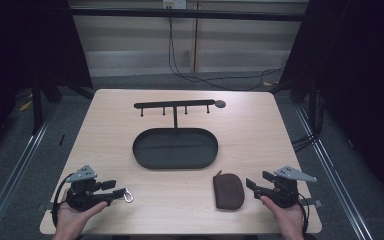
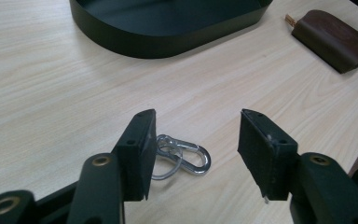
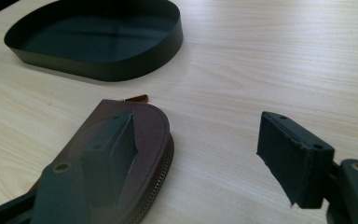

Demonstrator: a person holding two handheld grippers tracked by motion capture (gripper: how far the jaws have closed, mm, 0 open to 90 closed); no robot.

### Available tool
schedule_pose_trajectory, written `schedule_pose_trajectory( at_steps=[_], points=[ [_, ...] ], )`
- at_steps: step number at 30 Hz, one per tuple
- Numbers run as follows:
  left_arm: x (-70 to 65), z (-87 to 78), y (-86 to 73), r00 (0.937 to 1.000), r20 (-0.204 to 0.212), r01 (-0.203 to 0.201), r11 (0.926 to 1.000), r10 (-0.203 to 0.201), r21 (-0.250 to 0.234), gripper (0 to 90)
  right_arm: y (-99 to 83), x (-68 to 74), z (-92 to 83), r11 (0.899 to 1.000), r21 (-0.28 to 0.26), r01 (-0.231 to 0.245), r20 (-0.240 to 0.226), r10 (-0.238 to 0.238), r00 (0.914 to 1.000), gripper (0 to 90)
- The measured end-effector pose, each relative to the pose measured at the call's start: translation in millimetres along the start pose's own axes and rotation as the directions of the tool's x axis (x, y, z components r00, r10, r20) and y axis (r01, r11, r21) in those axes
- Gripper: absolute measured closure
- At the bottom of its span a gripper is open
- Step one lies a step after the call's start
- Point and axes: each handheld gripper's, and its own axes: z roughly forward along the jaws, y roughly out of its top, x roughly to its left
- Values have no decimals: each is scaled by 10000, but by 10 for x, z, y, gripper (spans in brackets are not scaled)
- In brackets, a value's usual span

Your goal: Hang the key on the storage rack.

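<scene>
We are holding both grippers, left gripper [image 2: 193, 154] and right gripper [image 3: 200, 154], spread and empty; the carabiner [image 2: 186, 156] looks light, stiff, slippery, so we are eyeing its straight side.

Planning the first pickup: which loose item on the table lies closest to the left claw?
The silver clip, right at the left claw; the brown pouch lies by the right claw.
</scene>
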Motion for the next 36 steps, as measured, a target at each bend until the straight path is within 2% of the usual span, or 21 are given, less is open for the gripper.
schedule_pose_trajectory(
  at_steps=[5, 10, 13, 15, 18, 23, 25, 28, 29, 30, 34, 35, 36],
  points=[
    [-6, 16, 16, 10000, -58, 31, 10000, -30, 86, 473, -1, -23, -9, 9998, 173, -132, -40, 133, 9999, 285],
    [10, -11, 26, 9997, -38, 239, 9997, -239, 103, 463, -18, -48, -34, 9989, 345, -318, -315, 329, 9990, 267],
    [3, -19, 21, 9997, -208, 100, 9997, -96, 216, 464, -34, -47, -79, 9993, 275, -259, -427, 271, 9987, 255],
    [-3, -28, 8, 9995, -303, 17, 9986, -1, 520, 465, -48, -48, -98, 9993, 272, -260, -450, 272, 9986, 251],
    [-14, -37, 17, 9991, -395, -122, 9982, 145, 589, 481, -64, -49, -88, 9990, 299, -320, -503, 335, 9982, 246],
    [-52, -46, 59, 9982, -285, -493, 9936, 525, 1020, 592, -62, -53, -73, 9991, 323, -270, -508, 286, 9983, 246],
    [-63, -45, 76, 9982, -291, -487, 9920, 524, 1167, 604, -63, -46, -64, 9989, 396, -243, -500, 262, 9984, 246],
    [-75, -40, 116, 9971, -281, -663, 9877, 710, 1417, 607, -62, -34, -63, 9989, 425, -184, -517, 206, 9985, 247],
    [-81, -25, 146, 9951, -327, -867, 9814, 936, 1710, 607, -64, -31, -62, 9989, 438, -174, -538, 197, 9984, 247],
    [-81, -25, 146, 9951, -327, -867, 9814, 936, 1710, 604, -64, -31, -62, 9989, 438, -174, -538, 197, 9984, 247],
    [-95, 74, 221, 9898, -310, -1280, 9642, 1388, 2322, 576, -68, -40, -49, 9986, 480, -226, -584, 254, 9980, 247],
    [-95, 74, 221, 9898, -310, -1280, 9642, 1388, 2322, 576, -68, -40, -49, 9986, 480, -226, -584, 254, 9980, 247],
    [-102, 95, 242, 9864, -416, -1434, 9571, 1587, 2518, 576, -68, -39, -46, 9984, 524, -200, -567, 230, 9981, 247]
  ],
)
